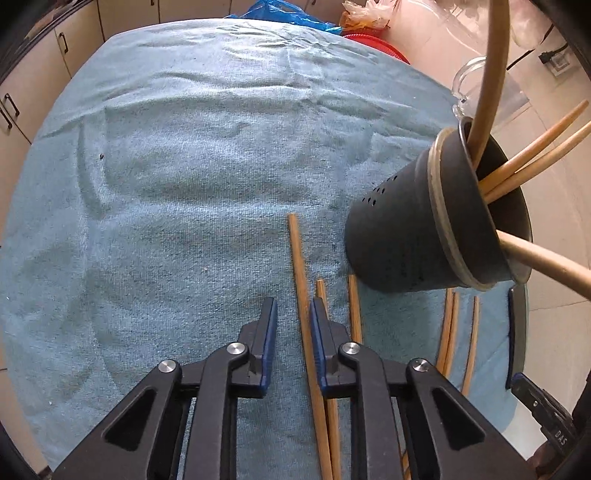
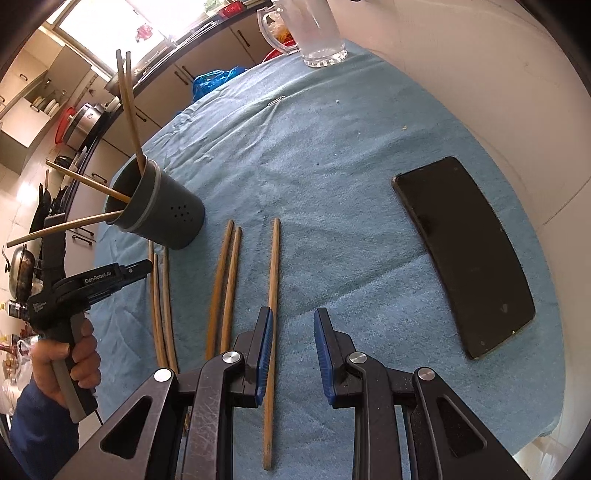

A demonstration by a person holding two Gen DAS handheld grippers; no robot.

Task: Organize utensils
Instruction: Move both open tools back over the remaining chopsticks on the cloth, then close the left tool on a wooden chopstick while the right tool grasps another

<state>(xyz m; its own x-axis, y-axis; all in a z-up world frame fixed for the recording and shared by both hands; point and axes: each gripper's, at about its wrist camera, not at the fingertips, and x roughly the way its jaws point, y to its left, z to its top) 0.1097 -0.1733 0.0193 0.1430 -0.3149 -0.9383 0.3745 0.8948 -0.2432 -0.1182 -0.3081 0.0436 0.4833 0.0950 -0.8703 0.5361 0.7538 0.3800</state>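
A dark grey utensil holder (image 1: 424, 225) stands on the blue towel with several wooden chopsticks (image 1: 535, 162) in it; it also shows in the right wrist view (image 2: 166, 210). Several loose chopsticks lie on the towel. In the left wrist view, my left gripper (image 1: 293, 314) is open and empty, with one loose chopstick (image 1: 301, 280) lying between its fingers. In the right wrist view, my right gripper (image 2: 293, 325) is open and empty, with one chopstick (image 2: 273, 280) lying just inside its left finger. A pair (image 2: 223, 280) and three more (image 2: 160, 302) lie further left.
A black phone (image 2: 465, 254) lies on the blue towel (image 2: 332, 166) to the right. A glass mug (image 2: 314, 29) stands at the far edge. A blue plastic bag (image 1: 284, 14) and a red item (image 1: 384, 44) lie beyond the table. A wall runs along the right.
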